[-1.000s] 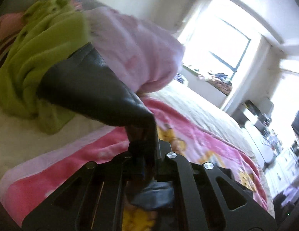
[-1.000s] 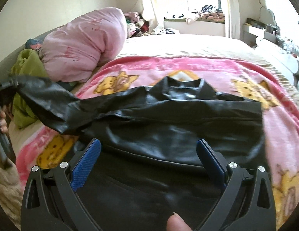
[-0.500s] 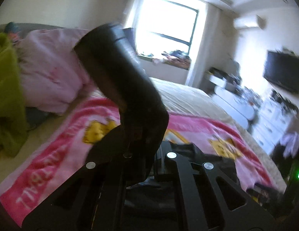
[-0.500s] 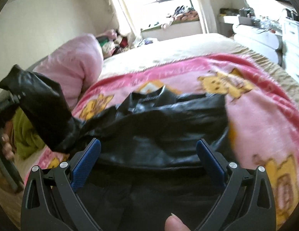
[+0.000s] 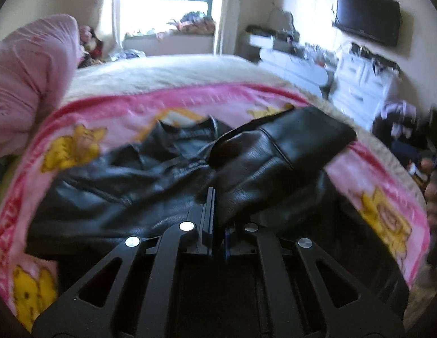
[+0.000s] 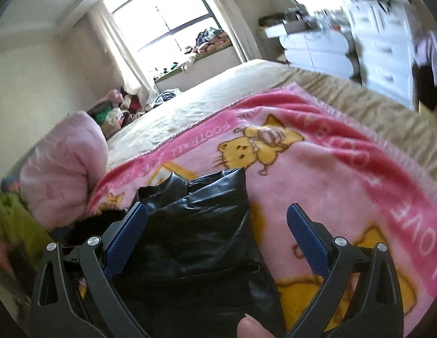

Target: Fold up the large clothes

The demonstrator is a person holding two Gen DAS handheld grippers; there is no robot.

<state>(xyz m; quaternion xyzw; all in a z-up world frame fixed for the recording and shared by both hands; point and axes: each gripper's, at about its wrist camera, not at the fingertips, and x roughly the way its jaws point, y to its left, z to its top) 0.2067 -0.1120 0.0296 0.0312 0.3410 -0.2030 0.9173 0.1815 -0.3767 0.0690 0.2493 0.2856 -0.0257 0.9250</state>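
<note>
A black leather jacket (image 5: 128, 186) lies on a pink cartoon blanket (image 5: 111, 112) on the bed, collar toward the window. My left gripper (image 5: 217, 197) is shut on the jacket's sleeve (image 5: 280, 152), which is carried across over the jacket's body toward the right. In the right wrist view the jacket (image 6: 201, 225) lies between and below the blue fingers (image 6: 128, 233) of my right gripper (image 6: 217, 211), which is open and empty just above it. A thumb (image 6: 252, 329) shows at the bottom edge.
A pink padded coat (image 5: 26, 79) and a green garment (image 6: 12, 219) are piled at the left of the bed. A beige bedspread (image 6: 218, 90) runs to the window. White drawers (image 5: 356, 84) and a wall TV (image 5: 367, 19) stand at the right.
My left gripper has swung the sleeve from the far left, up and over, across the jacket to the right. My right gripper has tilted and shifted toward the jacket's right edge, still open.
</note>
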